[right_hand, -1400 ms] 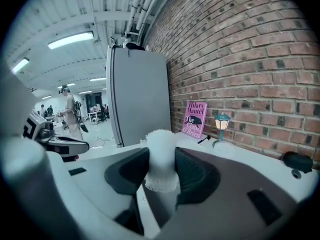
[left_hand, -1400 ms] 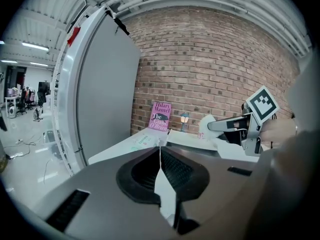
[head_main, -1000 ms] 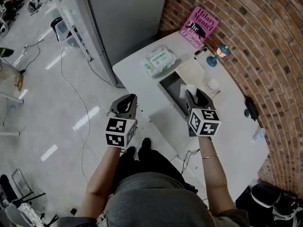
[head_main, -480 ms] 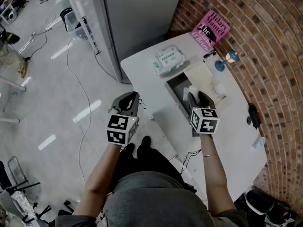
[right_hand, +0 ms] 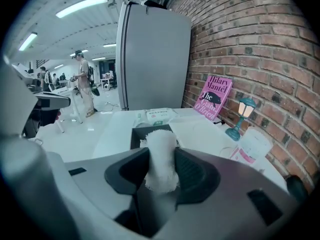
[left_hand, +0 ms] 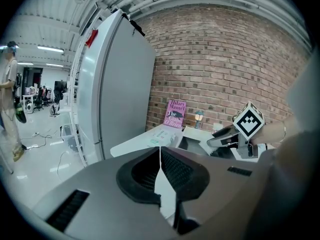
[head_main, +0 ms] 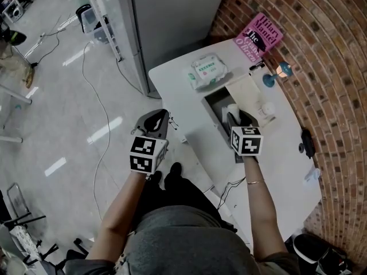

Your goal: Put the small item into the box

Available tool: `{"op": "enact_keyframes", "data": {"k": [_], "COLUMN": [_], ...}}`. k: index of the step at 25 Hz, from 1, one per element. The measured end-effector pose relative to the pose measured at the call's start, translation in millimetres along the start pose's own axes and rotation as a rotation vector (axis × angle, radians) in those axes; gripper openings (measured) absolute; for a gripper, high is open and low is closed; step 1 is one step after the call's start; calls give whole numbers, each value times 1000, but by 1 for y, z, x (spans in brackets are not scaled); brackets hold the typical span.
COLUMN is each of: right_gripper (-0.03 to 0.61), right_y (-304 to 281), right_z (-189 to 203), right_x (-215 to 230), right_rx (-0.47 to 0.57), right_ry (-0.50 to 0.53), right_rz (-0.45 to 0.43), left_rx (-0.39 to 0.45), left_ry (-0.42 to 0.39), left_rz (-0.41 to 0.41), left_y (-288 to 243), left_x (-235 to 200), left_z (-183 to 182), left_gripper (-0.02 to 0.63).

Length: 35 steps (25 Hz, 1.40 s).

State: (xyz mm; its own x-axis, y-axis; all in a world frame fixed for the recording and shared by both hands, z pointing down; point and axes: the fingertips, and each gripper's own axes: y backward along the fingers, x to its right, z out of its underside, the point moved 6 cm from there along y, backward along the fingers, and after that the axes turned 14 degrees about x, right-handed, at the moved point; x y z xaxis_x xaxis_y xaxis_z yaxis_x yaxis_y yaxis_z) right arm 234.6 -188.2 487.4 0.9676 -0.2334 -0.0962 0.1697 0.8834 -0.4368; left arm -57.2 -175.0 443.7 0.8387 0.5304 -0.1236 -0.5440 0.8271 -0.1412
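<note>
My right gripper [head_main: 232, 114] [right_hand: 161, 161] is shut on a small white fluffy roll [right_hand: 161, 156] [head_main: 231, 109], which sticks up between the jaws. It hangs above the near edge of a dark open box [head_main: 217, 103] [right_hand: 149, 133] on the white table [head_main: 189, 105]. The box's pale lid [head_main: 243, 90] lies flat on its far side. My left gripper [head_main: 153, 123] [left_hand: 160, 171] is shut with nothing in it and hovers over the floor, left of the table.
A pack of wet wipes [head_main: 207, 71] [right_hand: 158, 116], a pink book [head_main: 258, 38] [right_hand: 213, 97] leaning on the brick wall, a small teal lamp [head_main: 276, 73] [right_hand: 239, 116] and a white cup [head_main: 267, 107] [right_hand: 255, 144] stand around the box. A grey fridge [head_main: 172, 16] rises behind the table.
The right gripper with the white roll has stayed by the box's near edge. The head view has shifted a little; the left gripper has barely moved.
</note>
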Motion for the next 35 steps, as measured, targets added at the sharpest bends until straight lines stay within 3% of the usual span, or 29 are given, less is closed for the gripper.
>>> {"op": "enact_keyframes", "data": {"k": [20, 35], "right_gripper": [164, 165], "right_y": [-31, -41], "right_z": [32, 41], "right_x": [4, 1], "right_rx": [-184, -262], "right_ry": [88, 120], "right_rz": [-54, -99], "left_rx": [-14, -31], "left_ry": [2, 2], "left_rz": [-2, -1], "left_y": [-8, -14], "left_x": [-2, -4], "left_z": [2, 3], "left_gripper": [26, 26]}}
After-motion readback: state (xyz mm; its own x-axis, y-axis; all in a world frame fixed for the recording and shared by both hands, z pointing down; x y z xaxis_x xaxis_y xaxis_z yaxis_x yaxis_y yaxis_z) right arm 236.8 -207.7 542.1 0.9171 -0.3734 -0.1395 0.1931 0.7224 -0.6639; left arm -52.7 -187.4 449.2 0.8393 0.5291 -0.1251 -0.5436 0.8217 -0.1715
